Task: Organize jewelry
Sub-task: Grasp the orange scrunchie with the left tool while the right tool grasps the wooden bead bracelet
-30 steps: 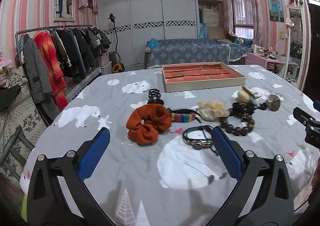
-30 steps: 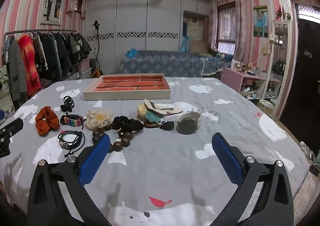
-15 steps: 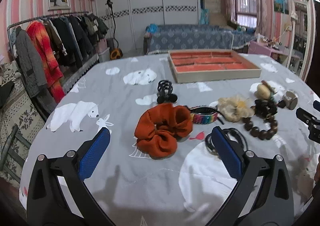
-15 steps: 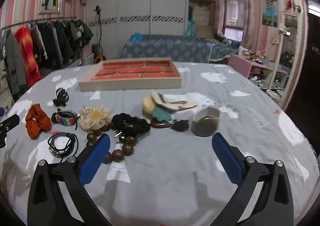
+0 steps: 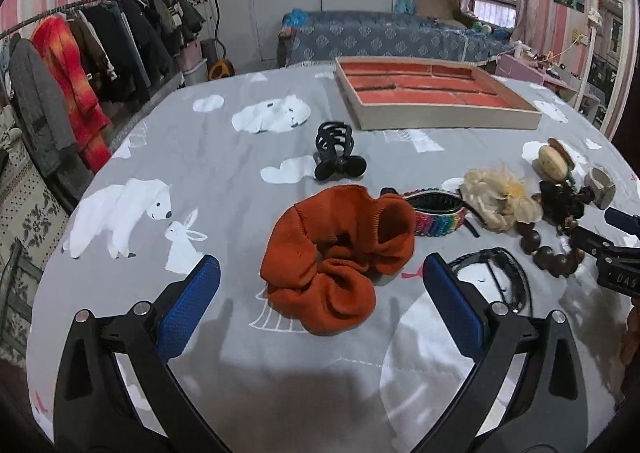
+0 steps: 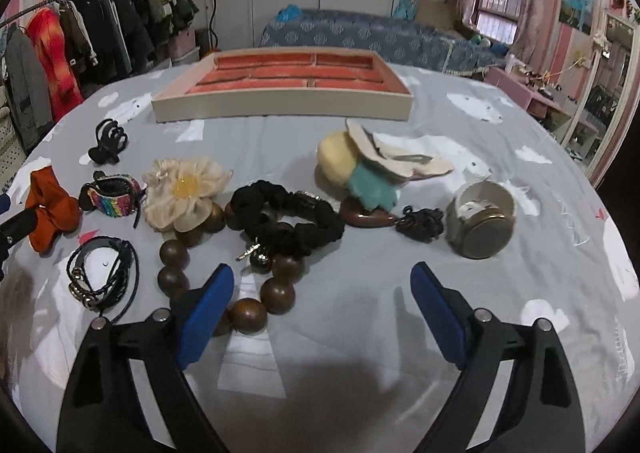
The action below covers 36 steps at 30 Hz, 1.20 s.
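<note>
Left gripper [image 5: 320, 281]: blue-padded jaws spread wide, nothing gripped; they straddle the near edge of the rust-orange knitted scrunchie [image 5: 340, 253], pads clear of it.
Right gripper [image 6: 320, 293]: jaws apart and empty, just been narrowing a little; bare cloth between them, the left pad in front of the string of large brown wooden beads [image 6: 224, 273].
Tray: the beige-walled jewellery tray with orange velvet compartments [image 6: 280, 109] sits at the far side of the grey bear-print tablecloth [image 6: 520, 253], nothing seen in it.
Left cluster: black claw hair clip [image 5: 336, 153] far of the scrunchie; rainbow-beaded cuff bracelet [image 5: 436, 213] just right of it, touching; dark braided leather bracelet [image 6: 100, 273] near the left edge of the right view.
Middle cluster: cream fabric flower [image 6: 184, 189] overlaps the beads; black scrunchie [image 6: 288, 221] lies across them.
Right cluster: cream, yellow and teal felt hair piece [image 6: 372, 165], small black knot [image 6: 420, 221], round metal tin on its side [image 6: 480, 217].
</note>
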Available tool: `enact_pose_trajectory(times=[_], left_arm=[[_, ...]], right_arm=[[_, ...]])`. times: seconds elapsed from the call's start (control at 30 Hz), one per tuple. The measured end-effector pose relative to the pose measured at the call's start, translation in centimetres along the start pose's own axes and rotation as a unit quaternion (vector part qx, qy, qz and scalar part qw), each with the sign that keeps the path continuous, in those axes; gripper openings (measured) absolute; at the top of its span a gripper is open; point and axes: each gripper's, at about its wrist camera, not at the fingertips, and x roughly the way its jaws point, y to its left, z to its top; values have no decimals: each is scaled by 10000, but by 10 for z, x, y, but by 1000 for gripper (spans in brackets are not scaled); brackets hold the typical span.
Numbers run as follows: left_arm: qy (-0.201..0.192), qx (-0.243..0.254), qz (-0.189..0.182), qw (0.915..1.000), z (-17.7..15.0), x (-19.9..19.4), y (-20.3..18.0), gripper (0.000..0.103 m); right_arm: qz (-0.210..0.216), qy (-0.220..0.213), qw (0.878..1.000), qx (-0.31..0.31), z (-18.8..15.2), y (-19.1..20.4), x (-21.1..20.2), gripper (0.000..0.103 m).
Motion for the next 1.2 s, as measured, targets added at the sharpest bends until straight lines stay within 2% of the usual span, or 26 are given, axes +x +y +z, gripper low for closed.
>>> enact_pose_trajectory(times=[0.03, 0.17, 0.27, 0.33, 0.53, 0.7, 0.87, 0.9, 0.93, 1.2], left_arm=[[35, 52, 89, 9999, 1, 4, -1, 98], [135, 159, 192, 9996, 5, 15, -2, 93], [230, 200, 214, 9993, 7, 24, -2, 86], [336, 174, 147, 9992, 8, 29, 0, 77], [600, 38, -80, 9982, 11, 45, 6, 61], [638, 12, -133, 9979, 12, 52, 6, 54], [656, 1, -197, 9977, 12, 53, 7, 44], [654, 3, -207, 9976, 13, 53, 7, 41], [649, 8, -211, 9977, 13, 52, 8, 38], [577, -94, -226, 9980, 14, 47, 12, 25]], right_arm=[[11, 75, 10000, 6, 0, 1, 5, 81], [97, 280, 9995, 63, 0, 1, 16, 77], [142, 319, 9994, 24, 1, 6, 20, 68], [158, 322, 9994, -2, 1, 8, 20, 60], [241, 315, 9992, -106, 3, 15, 19, 44], [357, 311, 9988, -147, 3, 18, 19, 34], [440, 302, 9985, -137, 3, 15, 18, 31], [448, 294, 9985, -118, 3, 13, 18, 23], [419, 277, 9987, -115, 3, 11, 17, 20], [590, 189, 9980, -80, 4, 1, 11, 20]])
